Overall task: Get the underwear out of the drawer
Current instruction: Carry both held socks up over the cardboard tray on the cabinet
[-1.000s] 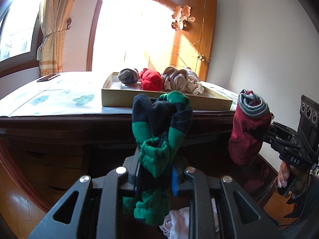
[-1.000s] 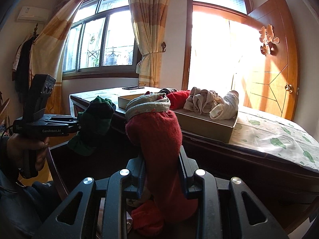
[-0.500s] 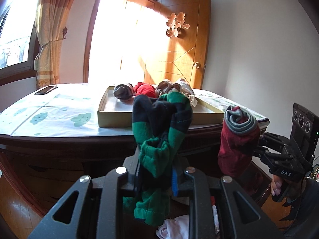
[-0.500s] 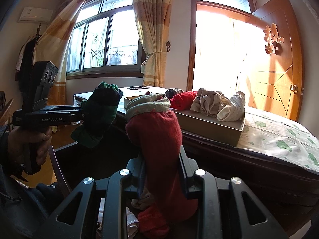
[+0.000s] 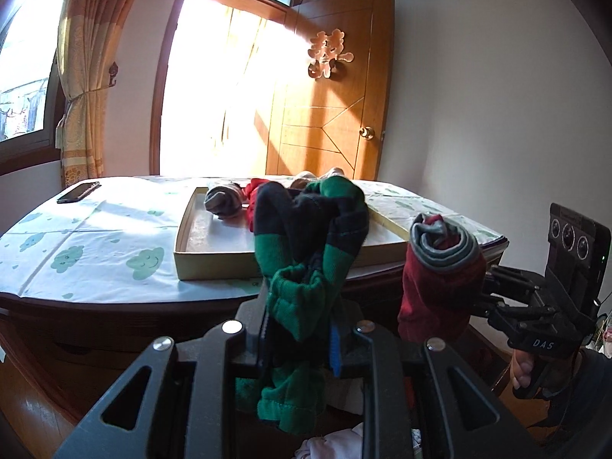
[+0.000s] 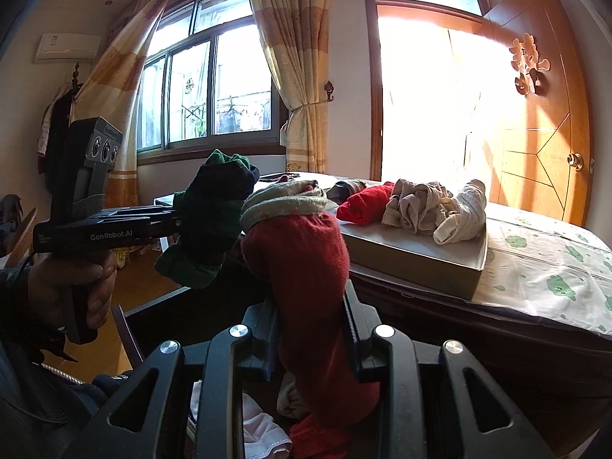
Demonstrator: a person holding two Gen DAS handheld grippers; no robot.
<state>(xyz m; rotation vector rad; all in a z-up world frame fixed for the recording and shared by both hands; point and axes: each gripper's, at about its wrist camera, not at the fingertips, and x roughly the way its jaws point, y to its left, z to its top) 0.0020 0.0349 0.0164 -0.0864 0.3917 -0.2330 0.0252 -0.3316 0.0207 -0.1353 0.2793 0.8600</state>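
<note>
Plainly, left gripper (image 6: pixel 179 223) reads "GenRobot.AI"; right gripper (image 5: pixel 482 298) "DAS".

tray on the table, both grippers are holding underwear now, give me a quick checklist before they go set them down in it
1. Left gripper grip on the green and navy underwear: ok, fabric clamped between the fingers.
2. Right gripper grip on the red underwear: ok, clamped, grey waistband on top.
3. Free room in the tray: ok, near half bare; the rolled pieces sit along its far side.
4. Both pieces lifted above the tray's rim: cannot tell, tails hang low.
5. The two held pieces apart from each other: ok, a gap shows between them.
6. Phone away from the tray: ok, at the far left of the table.
</note>
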